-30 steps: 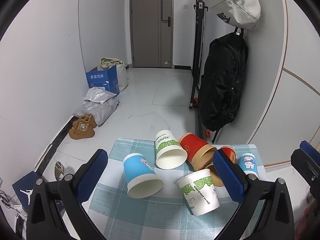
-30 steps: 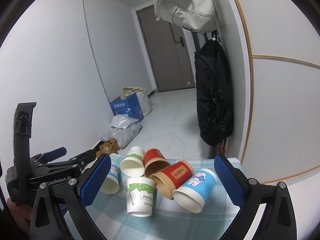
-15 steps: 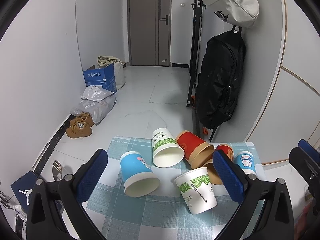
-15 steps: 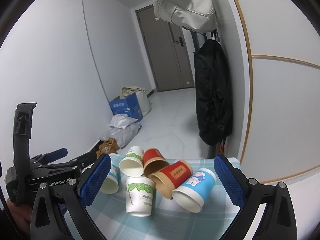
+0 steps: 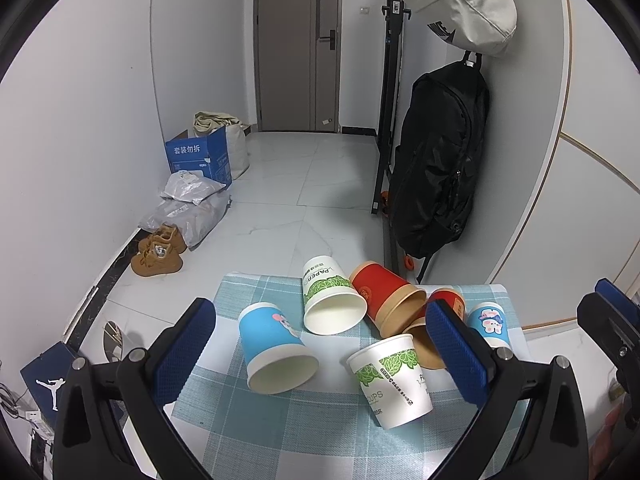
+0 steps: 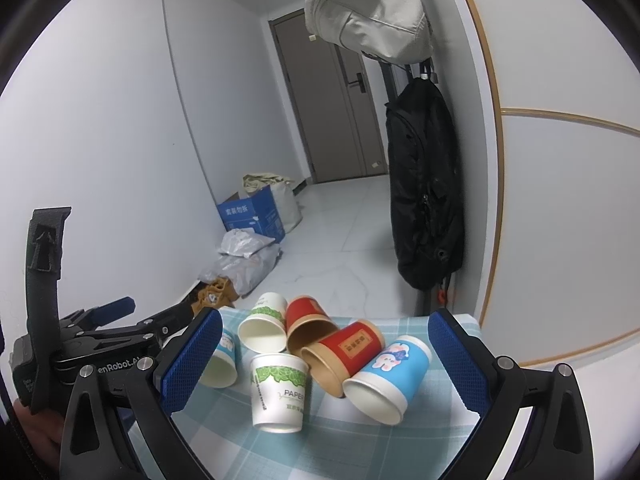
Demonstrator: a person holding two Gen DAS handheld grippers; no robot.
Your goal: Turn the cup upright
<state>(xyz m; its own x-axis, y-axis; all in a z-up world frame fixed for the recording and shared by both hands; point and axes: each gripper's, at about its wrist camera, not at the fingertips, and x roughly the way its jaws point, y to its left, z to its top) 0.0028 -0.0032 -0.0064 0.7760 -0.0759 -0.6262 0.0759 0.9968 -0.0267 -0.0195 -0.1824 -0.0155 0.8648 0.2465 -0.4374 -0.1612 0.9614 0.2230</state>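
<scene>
Several paper cups lie on their sides on a small table with a checked cloth [image 5: 304, 432]. In the left wrist view a blue cup [image 5: 276, 348] lies front left, a white leaf-print cup [image 5: 330, 296] behind it, a red cup [image 5: 384, 298] to its right, and another white leaf-print cup [image 5: 394, 384] front right. My left gripper [image 5: 320, 356] is open and empty above them. In the right wrist view a white leaf-print cup [image 6: 280, 392], a red cup [image 6: 344, 354] and a blue cup [image 6: 386, 374] lie between the fingers of my open, empty right gripper [image 6: 324, 364].
A black backpack [image 5: 436, 160] hangs on a rack right of the table, with a grey bag [image 5: 464, 0] above. On the floor left lie brown shoes [image 5: 158, 250], plastic bags and a blue box [image 5: 198, 156]. The left gripper [image 6: 100, 340] shows in the right wrist view.
The left wrist view has shifted slightly, so the cups sit a little lower and further left in it. The right gripper has barely moved. No cup has moved.
</scene>
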